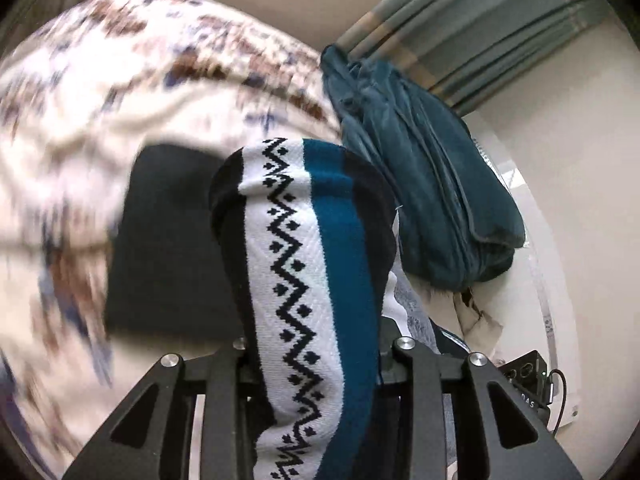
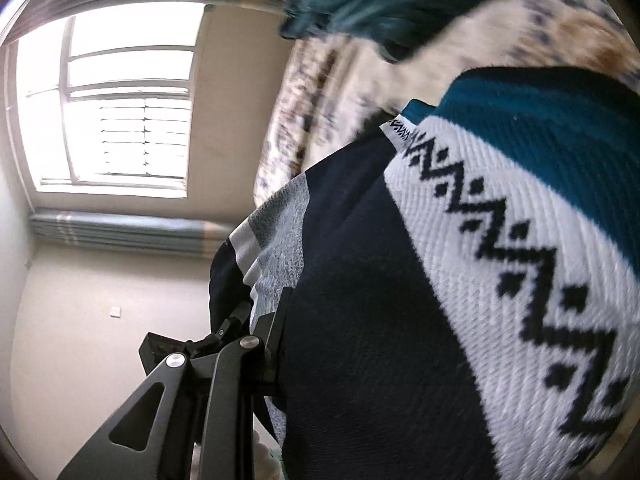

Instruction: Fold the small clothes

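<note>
Nearest the left camera, the left tongs [image 1: 316,360] are clamping a knitted sock banded in navy, white and teal, with a black zigzag running along the white band [image 1: 304,280] — the fabric is rising out from between the two fingers and draping back over them toward the lens. In the right view, the right tongs [image 2: 280,344] are also closing on the same patterned knit [image 2: 460,280]; only one dark finger [image 2: 276,332] is showing, pressed against the navy part, while the other is hidden behind the cloth. A grey-and-white knitted piece [image 2: 276,240] is lying against the navy — whether it is the sock's inner face or its pair cannot be told.

So the sock is being held up in the air at two places, clear of the bed, and no neat fold is showing in it yet. The task is judged to be at an early stage for this item: gripped and lifted, with the laying flat, doubling over and setting down all still to come.

Beyond it, the floral cream bedspread with brown and blue blotches [image 1: 120,100] is blurring past, and a crumpled dark teal velvety garment [image 1: 420,168] is lying on it, unfolded — likely further work. Farther off are striped grey-green curtains [image 1: 480,40] and a bright window [image 2: 120,100].
</note>
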A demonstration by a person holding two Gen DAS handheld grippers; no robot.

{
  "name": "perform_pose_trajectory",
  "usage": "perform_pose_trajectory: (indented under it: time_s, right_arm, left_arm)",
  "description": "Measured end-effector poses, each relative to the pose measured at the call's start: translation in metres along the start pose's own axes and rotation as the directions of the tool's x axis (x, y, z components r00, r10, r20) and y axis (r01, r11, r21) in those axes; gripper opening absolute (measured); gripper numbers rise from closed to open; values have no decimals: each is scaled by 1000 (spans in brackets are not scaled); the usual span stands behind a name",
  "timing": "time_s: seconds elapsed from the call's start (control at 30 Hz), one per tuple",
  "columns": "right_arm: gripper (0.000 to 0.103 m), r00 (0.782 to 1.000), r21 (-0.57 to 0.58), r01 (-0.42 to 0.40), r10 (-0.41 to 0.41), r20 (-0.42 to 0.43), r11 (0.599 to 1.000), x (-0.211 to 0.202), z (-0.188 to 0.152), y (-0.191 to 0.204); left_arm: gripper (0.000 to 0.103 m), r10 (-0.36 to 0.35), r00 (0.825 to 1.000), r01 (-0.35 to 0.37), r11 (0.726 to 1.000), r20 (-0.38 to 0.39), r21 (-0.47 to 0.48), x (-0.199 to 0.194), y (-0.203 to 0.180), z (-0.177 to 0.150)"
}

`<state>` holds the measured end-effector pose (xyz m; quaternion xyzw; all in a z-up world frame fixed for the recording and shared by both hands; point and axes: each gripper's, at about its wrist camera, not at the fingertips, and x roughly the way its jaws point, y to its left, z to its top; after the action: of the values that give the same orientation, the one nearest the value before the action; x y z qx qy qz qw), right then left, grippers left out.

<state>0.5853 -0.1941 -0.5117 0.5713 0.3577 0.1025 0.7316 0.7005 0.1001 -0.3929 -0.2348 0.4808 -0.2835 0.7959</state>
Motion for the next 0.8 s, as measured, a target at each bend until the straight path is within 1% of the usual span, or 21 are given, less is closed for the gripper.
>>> perform_pose_trajectory:
  time_s: [0.07, 0.1, 0.13, 0.17, 0.2, 0.23, 0.3, 0.33, 0.37, 0.4, 0.43, 0.47, 0.5, 0.53, 0.57, 0.6, 0.63, 0.67, 0.73, 0.8]
  right_arm:
    - [25, 1000, -9, -26, 26, 16, 1000, 36, 19, 19]
    - [25, 999, -16, -34, 34, 19, 999, 55, 29, 26]
    - [25, 999, -23, -42, 42, 20, 999, 78, 38, 31]
    - [25, 999, -30, -39, 40, 25, 999, 96, 46, 33]
    - [25, 999, -35, -38, 39, 24, 999, 115, 51, 31]
    - [25, 999, -34, -32, 33, 23, 999, 132, 56, 28]
    - [25, 1000, -15, -5, 6, 19, 1000, 177, 67, 12]
    - [25, 1000, -3, 9, -9, 13, 1000, 186, 65, 2]
    - [26, 999, 3, 33, -33, 4, 999, 200, 64, -9]
    - [26, 998, 1, 64, -64, -19, 998, 213, 61, -19]
    - [27, 994, -13, 100, -101, -37, 995, 222, 59, -27]
    - [32, 991, -22, 123, -124, -56, 992, 222, 55, -35]
    - [34, 987, -20, 137, -138, -80, 990, 225, 54, -41]
    - [47, 984, -8, 146, -146, -98, 989, 223, 54, -46]
    - [55, 982, 3, 160, -159, -105, 987, 220, 55, -50]
    - [56, 979, 18, 176, -174, -104, 984, 209, 55, -54]
    - [56, 980, 32, 180, -177, -97, 983, 201, 57, -57]
    - [56, 982, 49, 177, -173, -79, 983, 189, 59, -59]
    - [56, 984, 87, 176, -173, -41, 981, 170, 65, -66]
    - [56, 987, 110, 161, -162, 2, 981, 154, 67, -69]
  left_arm:
    - [29, 18, 1000, -19, 999, 5, 46, 9, 13, 42]
    - [29, 22, 1000, -22, 998, 6, 54, 12, 21, 51]
    - [29, 28, 1000, -27, 998, -4, 58, 24, 34, 71]
    - [30, 36, 999, -35, 998, -9, 57, 26, 45, 77]
    - [30, 42, 999, -41, 998, -16, 53, 36, 58, 87]
    - [30, 52, 998, -50, 998, -33, 42, 50, 75, 95]
    - [31, 81, 994, -80, 997, -73, 16, 76, 106, 102]
    - [34, 105, 989, -106, 994, -105, 1, 91, 125, 101]
    - [43, 128, 982, -132, 991, -136, -16, 104, 141, 100]
    - [48, 126, 980, -135, 989, -156, -52, 114, 162, 94]
    - [58, 109, 982, -123, 989, -151, -86, 115, 172, 90]
    - [61, 59, 988, -79, 987, -141, -142, 112, 183, 87]
    - [62, 14, 990, -39, 982, -137, -183, 108, 189, 85]
    - [62, -7, 990, -22, 978, -137, -206, 104, 192, 83]
    - [62, -16, 991, -16, 973, -136, -231, 98, 193, 81]
    - [62, -22, 991, -12, 967, -133, -253, 90, 194, 79]
    - [62, -38, 992, 5, 964, -121, -268, 78, 193, 72]
    - [62, -39, 993, 8, 963, -108, -270, 70, 192, 70]
    - [62, -7, 994, -20, 968, -110, -250, 55, 184, 52]
    - [62, 34, 993, -58, 977, -117, -207, 48, 175, 35]
